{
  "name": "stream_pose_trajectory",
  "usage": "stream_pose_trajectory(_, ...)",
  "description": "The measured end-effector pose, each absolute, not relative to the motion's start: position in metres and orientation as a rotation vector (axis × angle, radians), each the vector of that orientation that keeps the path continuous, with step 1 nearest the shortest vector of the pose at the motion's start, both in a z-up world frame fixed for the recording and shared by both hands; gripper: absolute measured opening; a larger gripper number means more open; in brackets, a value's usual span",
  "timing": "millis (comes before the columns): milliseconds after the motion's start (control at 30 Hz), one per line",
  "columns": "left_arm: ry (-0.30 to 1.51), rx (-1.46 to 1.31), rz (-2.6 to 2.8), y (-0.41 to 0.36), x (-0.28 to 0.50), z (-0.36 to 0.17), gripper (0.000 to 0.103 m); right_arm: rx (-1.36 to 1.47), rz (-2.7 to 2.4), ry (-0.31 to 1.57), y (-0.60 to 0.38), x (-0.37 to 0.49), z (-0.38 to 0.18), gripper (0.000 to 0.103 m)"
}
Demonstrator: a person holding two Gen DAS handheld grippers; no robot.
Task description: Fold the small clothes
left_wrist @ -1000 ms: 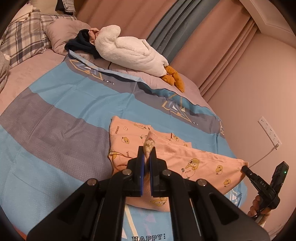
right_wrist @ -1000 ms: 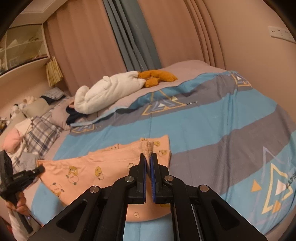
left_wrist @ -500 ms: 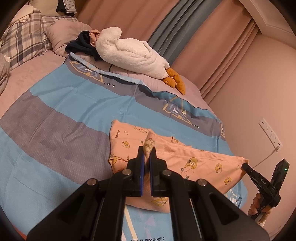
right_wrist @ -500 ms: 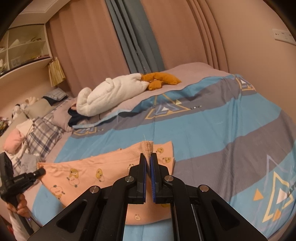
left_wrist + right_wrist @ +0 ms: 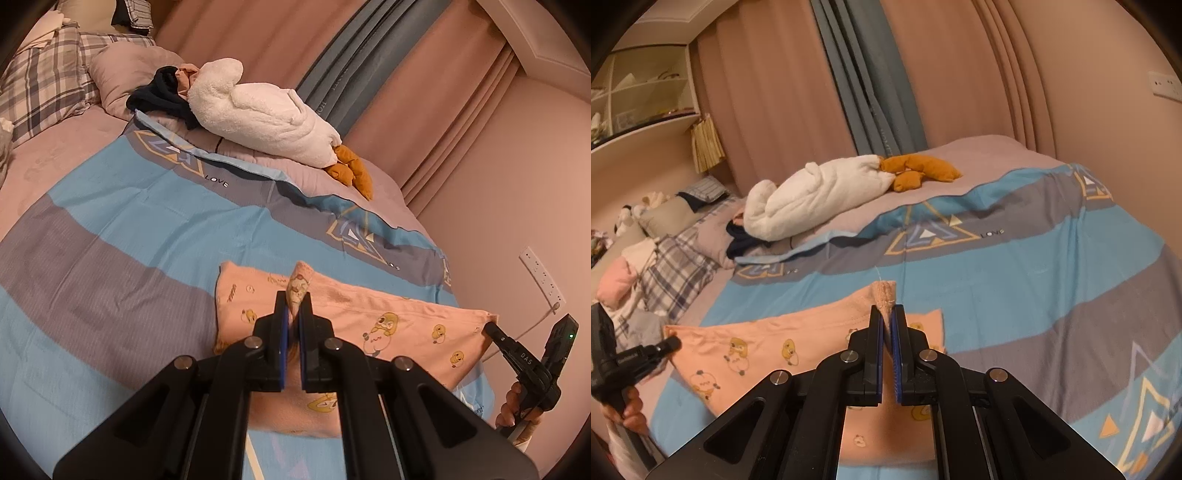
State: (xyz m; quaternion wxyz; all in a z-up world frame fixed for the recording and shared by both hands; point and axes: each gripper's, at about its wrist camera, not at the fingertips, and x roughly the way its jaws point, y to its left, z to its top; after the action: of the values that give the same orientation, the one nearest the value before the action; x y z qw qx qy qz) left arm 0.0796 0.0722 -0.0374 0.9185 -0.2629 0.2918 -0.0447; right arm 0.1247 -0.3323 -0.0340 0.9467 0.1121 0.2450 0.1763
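A small peach garment with yellow cartoon prints (image 5: 391, 317) is held stretched above the blue-and-grey striped bedspread (image 5: 122, 229). My left gripper (image 5: 293, 308) is shut on one corner of it; the pinched cloth pokes up between the pads. My right gripper (image 5: 887, 312) is shut on the opposite corner of the garment (image 5: 768, 339). Each gripper shows in the other's view: the right one (image 5: 495, 330) at the cloth's far right end, the left one (image 5: 666, 345) at the far left end. Part of the garment still rests on the bed.
A white plush goose with orange feet (image 5: 266, 122) lies across the far side of the bed, also in the right wrist view (image 5: 820, 192). Plaid pillows (image 5: 44, 85) and dark clothing (image 5: 159, 92) are at the head. Curtains (image 5: 871, 81) and a wall socket (image 5: 541, 273) border the bed.
Both grippers have risen with the garment's corners, lifting and stretching the cloth higher off the bed. Both stayed shut.
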Motion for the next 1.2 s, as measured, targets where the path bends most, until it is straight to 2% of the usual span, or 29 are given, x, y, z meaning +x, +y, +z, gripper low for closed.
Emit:
stream_pose_trajectory(667, 0.674, -0.513, -0.067, 0.083, 0.165, -0.052, 0.004, 0.202, 0.311, 0.548, -0.314, 0.198, -0.038, 0.006)
stream_pose_trajectory(1200, 0.831, -0.452, 0.02, 0.08, 0.241, -0.104, 0.004, 0.173, 0.244, 0.71, -0.295, 0.272, -0.085, 0.006)
